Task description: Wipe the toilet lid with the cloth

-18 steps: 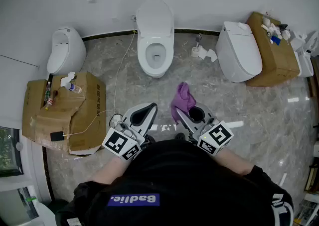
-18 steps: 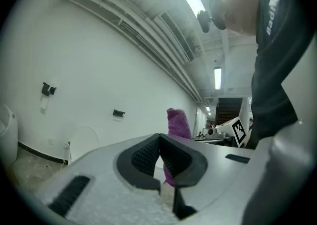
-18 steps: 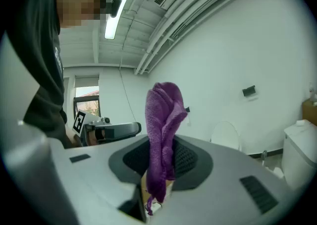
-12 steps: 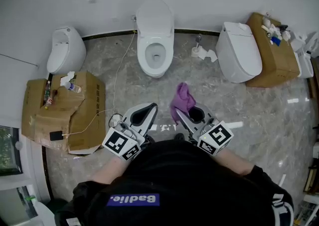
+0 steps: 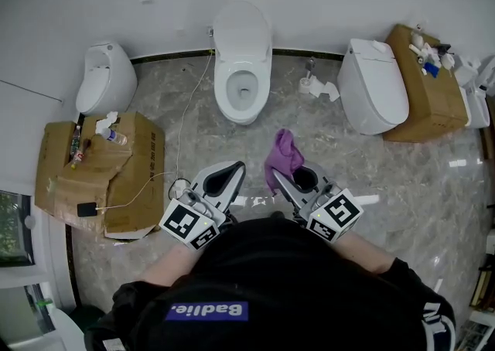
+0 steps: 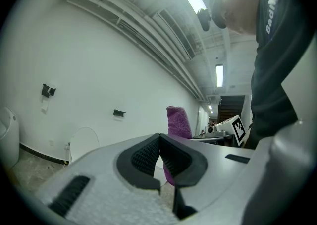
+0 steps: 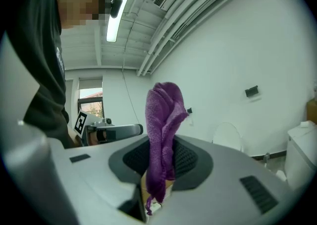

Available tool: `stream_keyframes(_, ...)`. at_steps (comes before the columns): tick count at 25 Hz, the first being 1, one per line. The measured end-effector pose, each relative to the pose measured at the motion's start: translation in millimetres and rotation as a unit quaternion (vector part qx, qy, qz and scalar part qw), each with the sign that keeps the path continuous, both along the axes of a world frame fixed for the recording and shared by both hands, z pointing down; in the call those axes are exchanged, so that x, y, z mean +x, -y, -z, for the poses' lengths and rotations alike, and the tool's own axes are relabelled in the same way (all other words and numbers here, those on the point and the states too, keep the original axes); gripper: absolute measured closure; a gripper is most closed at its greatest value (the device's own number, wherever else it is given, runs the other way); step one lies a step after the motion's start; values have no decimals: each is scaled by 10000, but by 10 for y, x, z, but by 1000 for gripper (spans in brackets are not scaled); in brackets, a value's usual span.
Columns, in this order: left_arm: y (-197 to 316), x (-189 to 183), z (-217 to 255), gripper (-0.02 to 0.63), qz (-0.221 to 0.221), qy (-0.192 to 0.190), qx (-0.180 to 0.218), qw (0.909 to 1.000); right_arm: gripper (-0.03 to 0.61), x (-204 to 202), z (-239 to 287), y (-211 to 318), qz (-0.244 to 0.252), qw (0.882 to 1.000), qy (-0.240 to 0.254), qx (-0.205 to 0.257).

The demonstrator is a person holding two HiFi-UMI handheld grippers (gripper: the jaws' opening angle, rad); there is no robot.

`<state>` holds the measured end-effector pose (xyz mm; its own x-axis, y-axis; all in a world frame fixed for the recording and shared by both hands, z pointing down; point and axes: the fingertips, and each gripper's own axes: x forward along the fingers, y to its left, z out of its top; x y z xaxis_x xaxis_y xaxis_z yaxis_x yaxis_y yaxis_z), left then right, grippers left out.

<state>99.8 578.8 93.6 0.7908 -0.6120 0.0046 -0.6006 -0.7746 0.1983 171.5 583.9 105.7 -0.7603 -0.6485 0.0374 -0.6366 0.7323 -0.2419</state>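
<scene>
the grey marble floor [image 5: 232,137] fills most of the head view, with a white wall [image 5: 69,1] behind it. three white toilets stand along that wall. the centre toilet [image 5: 241,98] has its lid [image 5: 242,26] tipped up against the wall, the right-hand toilet [image 5: 373,86] is shut, and a smaller one [image 5: 104,79] stands at the left. a torn cardboard box [image 5: 131,179] lies near the left gripper and another box [image 5: 429,102] sits beside the right-hand toilet.

both grippers are held low in front of the person, well apart from every toilet. the left gripper [image 5: 234,167] has its jaws pressed together at the tips with nothing between them. the right gripper [image 5: 278,177] pinches the purple cloth [image 5: 284,153], which stands up out of its jaws in a loose fold.

judging from this, the wiping hasn't begun. the cloth is in hand but touches no lid. what's left is the approach to a toilet and the whole wipe. the centre toilet lies straight ahead, but i can't tell which lid is meant.
</scene>
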Motion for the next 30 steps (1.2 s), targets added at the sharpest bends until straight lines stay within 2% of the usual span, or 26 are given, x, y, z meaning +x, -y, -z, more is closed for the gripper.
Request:
stream_keyframes(9, 209, 238, 77, 595, 298, 14, 114, 9995, 479, 385, -7, 227, 133, 9999, 38, -15)
stream_keyframes(17, 587, 199, -31, 595, 356, -40, 34, 9994, 479, 434, -97, 622, 88, 9999, -44, -78)
stream_keyframes(23, 1303, -12, -142, 595, 211, -201, 49, 9996, 479, 272, -174, 1263, -174, 9993, -304, -88)
stream_keyframes(30, 2550, -603, -189, 595, -80, -209, 66, 9997, 479, -335, -206, 2433, -504, 9977, -377, -248)
